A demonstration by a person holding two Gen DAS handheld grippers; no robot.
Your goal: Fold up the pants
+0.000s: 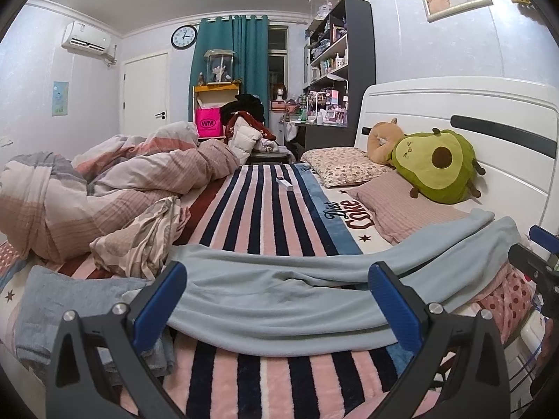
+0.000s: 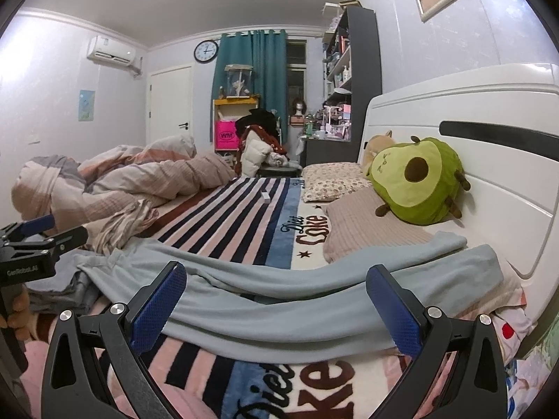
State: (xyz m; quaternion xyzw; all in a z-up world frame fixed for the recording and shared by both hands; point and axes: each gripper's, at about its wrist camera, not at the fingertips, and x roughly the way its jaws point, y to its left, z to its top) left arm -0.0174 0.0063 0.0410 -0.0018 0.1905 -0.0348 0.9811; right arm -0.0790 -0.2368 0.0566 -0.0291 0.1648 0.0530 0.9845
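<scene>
Splayed left gripper over pants

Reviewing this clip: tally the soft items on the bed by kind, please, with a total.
Light blue pants: 1
Pillows, floral and pink ribbed: 2
Plush toys, avocado and tan one: 2
Crumpled duvet: 1
Folded grey-blue garment: 1
Striped blanket: 1
Total: 8

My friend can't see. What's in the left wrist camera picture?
Light blue pants lie spread across a striped blanket on a bed, with the left gripper open just above them. An avocado plush leans on the headboard.
</scene>
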